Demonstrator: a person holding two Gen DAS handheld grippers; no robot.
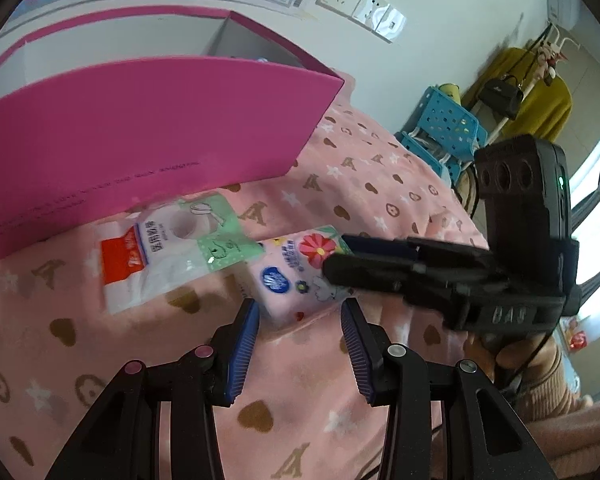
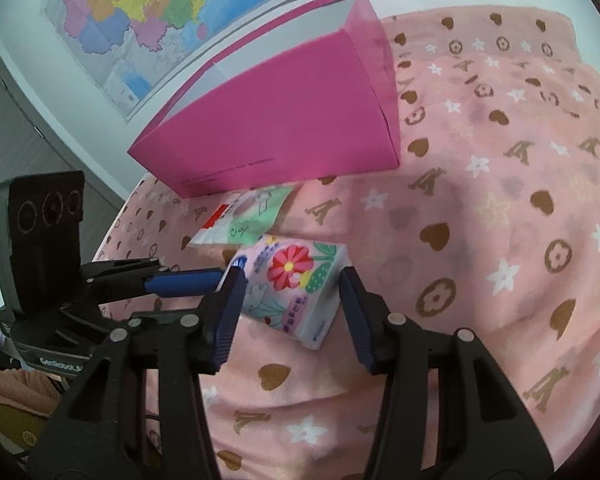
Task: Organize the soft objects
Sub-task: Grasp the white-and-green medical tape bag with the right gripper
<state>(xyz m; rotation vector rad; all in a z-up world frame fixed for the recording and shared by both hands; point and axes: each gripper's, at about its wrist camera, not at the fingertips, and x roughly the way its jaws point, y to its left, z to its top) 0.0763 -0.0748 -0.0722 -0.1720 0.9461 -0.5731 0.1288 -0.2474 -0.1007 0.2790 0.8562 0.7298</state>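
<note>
Tissue pack (image 2: 292,292) on the bedspread (image 2: 500,200), between the spread fingers of the right hand-held gripper (image 2: 290,308), unpinched.

left gripper (image 1: 300,316): jaws apart, low over tissue pack (image 2: 296,288) | right gripper (image 2: 290,300): jaws apart, straddling same pack

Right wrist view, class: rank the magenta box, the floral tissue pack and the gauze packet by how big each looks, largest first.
1. magenta box, clearly largest.
2. floral tissue pack.
3. gauze packet.
The last two are unsure: the tissue pack lies nearer the camera, and the box covers part of the gauze packet.
</note>
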